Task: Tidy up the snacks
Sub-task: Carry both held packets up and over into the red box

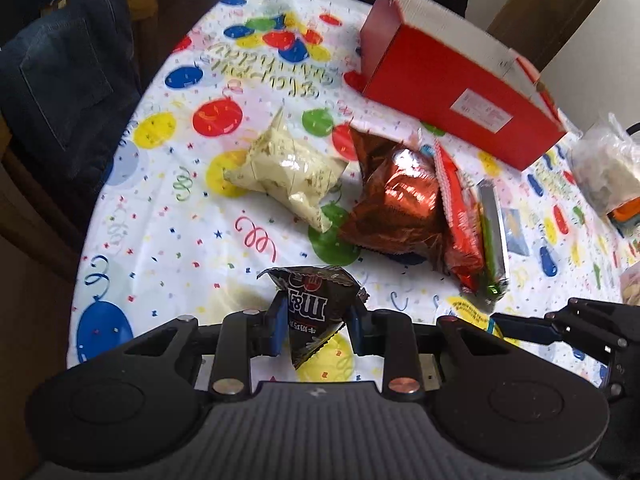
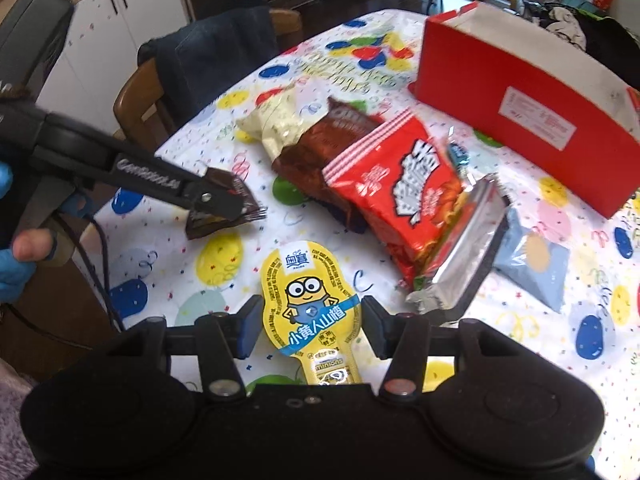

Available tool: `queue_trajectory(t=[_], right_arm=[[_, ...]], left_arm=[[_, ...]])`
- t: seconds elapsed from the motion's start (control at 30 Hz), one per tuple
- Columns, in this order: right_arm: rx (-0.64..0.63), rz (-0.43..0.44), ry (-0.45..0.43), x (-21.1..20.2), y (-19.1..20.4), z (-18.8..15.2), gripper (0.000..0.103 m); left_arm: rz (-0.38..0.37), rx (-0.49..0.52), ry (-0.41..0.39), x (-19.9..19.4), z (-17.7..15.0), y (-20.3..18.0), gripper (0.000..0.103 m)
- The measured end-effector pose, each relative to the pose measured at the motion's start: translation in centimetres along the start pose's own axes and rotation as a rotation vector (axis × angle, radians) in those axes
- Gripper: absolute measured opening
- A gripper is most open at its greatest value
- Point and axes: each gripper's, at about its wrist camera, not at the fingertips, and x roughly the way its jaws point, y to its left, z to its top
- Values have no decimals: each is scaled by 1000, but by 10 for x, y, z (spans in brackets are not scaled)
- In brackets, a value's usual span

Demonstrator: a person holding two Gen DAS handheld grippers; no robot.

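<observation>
Over the balloon-print tabletop (image 1: pixel 168 240), my left claw (image 1: pixel 316 320) angles down, clamped on the brown candy packet (image 1: pixel 316 300); only the right view shows my right claw (image 2: pixel 306 326) pinching the yellow snack pack (image 2: pixel 308 300).

Snack packets (image 1: pixel 394 200) are lying clustered on the worktop (image 1: pixel 168 216); the box (image 1: pixel 460 88) is standing behind them; a chair (image 1: pixel 68 92) is sitting left of the worktop.

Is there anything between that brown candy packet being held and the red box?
Yes. The left gripper holds the brown candy packet, and a pile of snack bags lies on the table between it and the red box.
</observation>
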Motion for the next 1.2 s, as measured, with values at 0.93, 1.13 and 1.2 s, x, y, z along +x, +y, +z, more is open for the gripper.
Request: queue_trajectory(t=[0.93, 1.13, 1.2], right_arm=[[112, -153, -293, -113, -73, 80, 51], [117, -193, -315, -115, -111, 109, 51], [125, -201, -317, -113, -125, 117, 51]], left_arm=[[-103, 174, -198, -105, 87, -77, 29], [-78, 231, -223, -93, 132, -110, 29], [-73, 245, -221, -86, 147, -120, 29]])
